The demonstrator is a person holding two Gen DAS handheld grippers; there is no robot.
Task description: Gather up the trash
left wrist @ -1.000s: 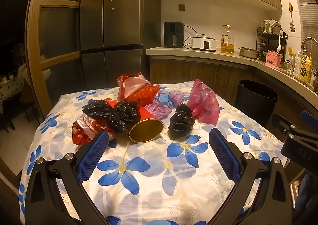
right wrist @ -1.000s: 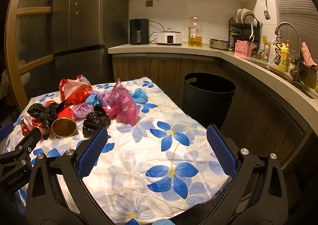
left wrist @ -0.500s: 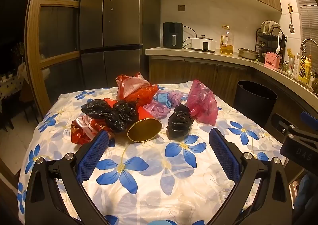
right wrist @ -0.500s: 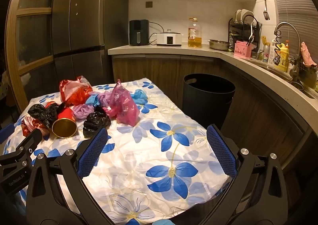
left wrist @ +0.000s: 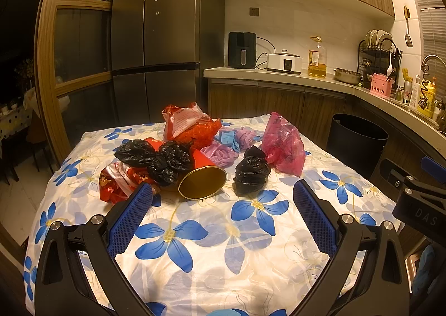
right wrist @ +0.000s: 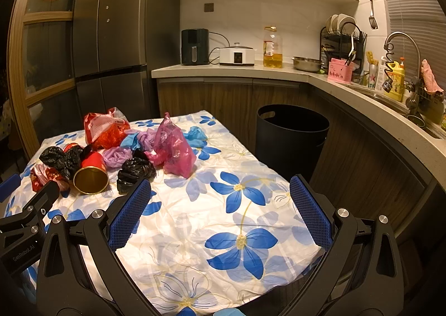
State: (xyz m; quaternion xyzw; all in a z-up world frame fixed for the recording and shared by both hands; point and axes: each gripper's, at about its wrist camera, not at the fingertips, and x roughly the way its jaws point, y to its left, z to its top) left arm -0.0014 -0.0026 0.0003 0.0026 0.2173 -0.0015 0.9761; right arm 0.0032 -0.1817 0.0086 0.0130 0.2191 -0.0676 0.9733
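Note:
A heap of trash lies on the flowered tablecloth (left wrist: pixel 223 246): a red cup with a gold inside (left wrist: pixel 202 182) on its side, a small black bag (left wrist: pixel 251 173), two more black bags (left wrist: pixel 156 157), a pink bag (left wrist: pixel 283 144), red bags (left wrist: pixel 189 125), purple and blue plastic (left wrist: pixel 231 143). My left gripper (left wrist: pixel 221 215) is open and empty, just short of the cup. My right gripper (right wrist: pixel 220 210) is open and empty over the table's right part; the heap (right wrist: pixel 133 148) lies to its left. A black bin (right wrist: pixel 291 136) stands beyond the table.
The kitchen counter (right wrist: pixel 278 72) runs behind and along the right, with an air fryer (right wrist: pixel 194 46), cooker, oil bottle (right wrist: pixel 272 48), dish rack and sink tap (right wrist: pixel 401 45). A tall fridge (left wrist: pixel 156 37) stands behind the table. The bin also shows in the left wrist view (left wrist: pixel 355 143).
Both grippers have drifted very slightly; the heap sits a touch further left in the left wrist view. Nothing was taken hold of.

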